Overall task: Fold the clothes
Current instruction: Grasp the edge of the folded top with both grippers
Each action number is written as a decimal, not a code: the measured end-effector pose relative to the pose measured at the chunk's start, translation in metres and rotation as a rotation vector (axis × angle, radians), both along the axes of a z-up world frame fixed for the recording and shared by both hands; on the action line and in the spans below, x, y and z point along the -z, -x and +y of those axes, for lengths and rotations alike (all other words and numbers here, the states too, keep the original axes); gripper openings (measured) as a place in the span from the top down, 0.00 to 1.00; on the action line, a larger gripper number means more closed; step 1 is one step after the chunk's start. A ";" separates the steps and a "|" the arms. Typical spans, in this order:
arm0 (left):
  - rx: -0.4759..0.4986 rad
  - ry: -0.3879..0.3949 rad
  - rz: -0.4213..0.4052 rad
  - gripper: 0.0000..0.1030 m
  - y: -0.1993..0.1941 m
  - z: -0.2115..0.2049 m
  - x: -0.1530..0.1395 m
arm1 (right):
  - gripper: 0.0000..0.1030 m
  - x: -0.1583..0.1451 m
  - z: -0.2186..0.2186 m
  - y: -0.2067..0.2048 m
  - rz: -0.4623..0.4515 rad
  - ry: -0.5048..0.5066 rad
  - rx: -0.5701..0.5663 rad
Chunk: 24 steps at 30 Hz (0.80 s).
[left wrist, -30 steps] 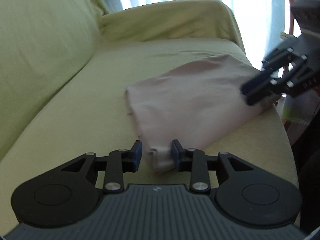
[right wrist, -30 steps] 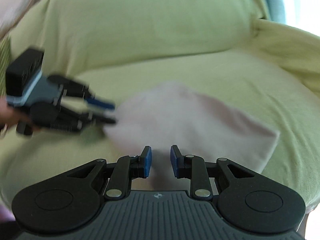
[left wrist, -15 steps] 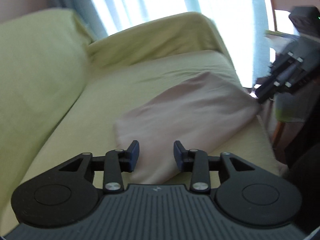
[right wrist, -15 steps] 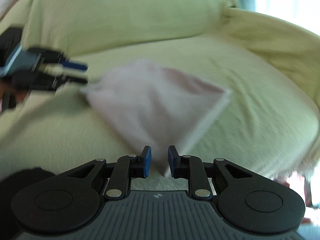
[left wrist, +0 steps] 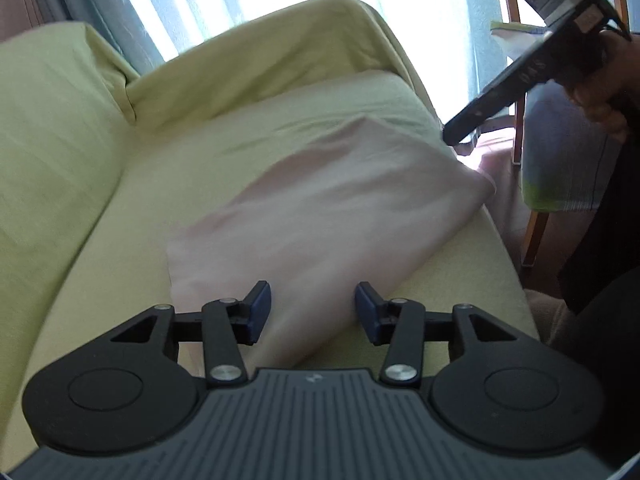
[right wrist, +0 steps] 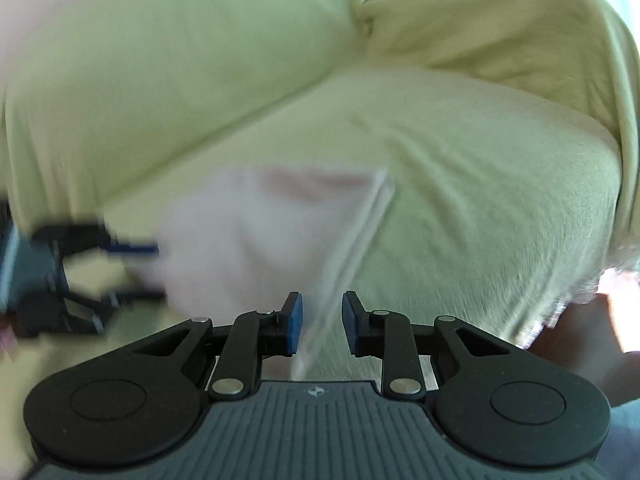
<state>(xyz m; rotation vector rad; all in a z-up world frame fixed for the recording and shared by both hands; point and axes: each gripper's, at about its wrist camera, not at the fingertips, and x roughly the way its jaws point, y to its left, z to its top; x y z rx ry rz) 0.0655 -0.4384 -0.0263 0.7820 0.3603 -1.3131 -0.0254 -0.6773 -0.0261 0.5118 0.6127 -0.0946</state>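
1. Left gripper [left wrist: 311, 309]: the jaws are spread wide and empty, with the near corner of the folded pink garment [left wrist: 320, 208] lying between them on the green sofa seat [left wrist: 132, 216]. If closed carelessly, only the top layer could be pinched and the fold pulled open.
2. Right gripper [right wrist: 320, 322]: the jaws are parted narrowly, and the garment's edge is seen between them; whether it is touched cannot be told through blur. The stack could be dragged off the seat edge.
3. A second ago both pairs of jaws were set closer together.

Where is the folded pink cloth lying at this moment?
In the left wrist view, the pink cloth lies on the sofa seat, near its front edge, just ahead of the left gripper.
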 end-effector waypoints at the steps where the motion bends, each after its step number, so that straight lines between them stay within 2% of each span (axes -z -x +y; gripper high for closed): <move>1: 0.011 0.014 0.018 0.60 0.005 -0.006 -0.003 | 0.73 -0.001 -0.007 0.002 -0.022 -0.015 0.014; 5: 0.100 0.027 0.001 0.59 0.033 -0.036 0.001 | 0.73 0.010 -0.032 -0.010 -0.038 -0.113 0.034; 8: 0.134 -0.012 -0.020 0.59 0.040 -0.056 0.016 | 0.73 0.005 -0.033 -0.029 -0.043 -0.063 -0.019; 10: 0.138 -0.034 -0.017 0.58 0.039 -0.066 0.028 | 0.74 0.006 -0.035 -0.043 -0.001 -0.029 -0.026; 12: 0.102 -0.025 0.060 0.53 0.027 -0.067 0.026 | 0.74 0.012 -0.041 -0.052 0.046 0.002 0.009; 14: 0.063 -0.003 0.106 0.53 0.016 -0.066 0.020 | 0.74 0.012 -0.052 -0.054 0.028 0.000 0.043; 16: 0.028 0.031 0.098 0.54 0.003 -0.063 0.011 | 0.74 0.009 -0.062 -0.053 -0.015 -0.025 0.072; 18: -0.021 0.064 0.093 0.53 -0.017 -0.062 0.004 | 0.74 0.012 -0.070 -0.052 -0.047 -0.095 0.081; 20: -0.095 0.092 0.079 0.51 -0.043 -0.060 -0.002 | 0.74 0.015 -0.072 -0.054 -0.050 -0.141 0.071; 24: -0.249 0.119 0.101 0.50 -0.100 -0.059 0.000 | 0.74 0.016 -0.070 -0.059 -0.046 -0.134 0.069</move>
